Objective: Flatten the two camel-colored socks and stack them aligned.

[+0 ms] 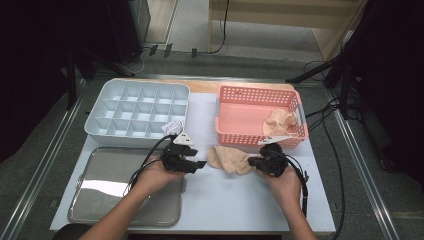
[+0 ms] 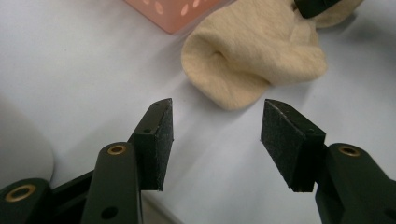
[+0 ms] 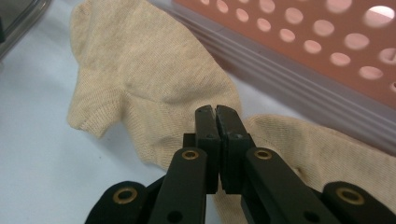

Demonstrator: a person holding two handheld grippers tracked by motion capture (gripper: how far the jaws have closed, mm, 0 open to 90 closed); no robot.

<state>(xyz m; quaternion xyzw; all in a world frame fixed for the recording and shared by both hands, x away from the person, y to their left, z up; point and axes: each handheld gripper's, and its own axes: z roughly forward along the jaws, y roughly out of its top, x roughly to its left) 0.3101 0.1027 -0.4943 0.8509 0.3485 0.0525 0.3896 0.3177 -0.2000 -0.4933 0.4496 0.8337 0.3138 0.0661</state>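
Working a beige sock (image 1: 231, 160) flat on the pale table (image 1: 220, 200), between the two grippers. Field notes, subjectless, big to small.

Table: just under both hands. Steel tray (image 1: 100, 200) below and outboard of the left gripper (image 1: 199, 164), bare. White divider box (image 1: 112, 107) beyond the left gripper, one white bundle (image 1: 173, 127) in its near corner cell, other cells unfilled as far as visible. Pink basket (image 1: 235, 112) beyond the right gripper (image 1: 251, 161), one more beige sock (image 1: 280, 122) lying inside.

Sock on the table: directly ahead of the left gripper, apart from its pads, rounded end toward it in the left gripper view (image 2: 252, 60). Far end under the right gripper, spread ahead of and to either side of its tips in the right gripper view (image 3: 140, 79).

Right gripper: jaws pressed together, pads meeting with no gap; sock fabric right at the tips, apparently pinched there, though the actual bite sits hidden beneath the pads.

Left gripper: jaws spread wide, nothing between them, bare table showing in the gap; lined up on the loose end of the sock.

Progress, as a judgement: early to middle. One bundle seemingly done and boxed. Present sock pinned at one end, loose end not yet taken, no fold or roll started. Basket sock untouched.
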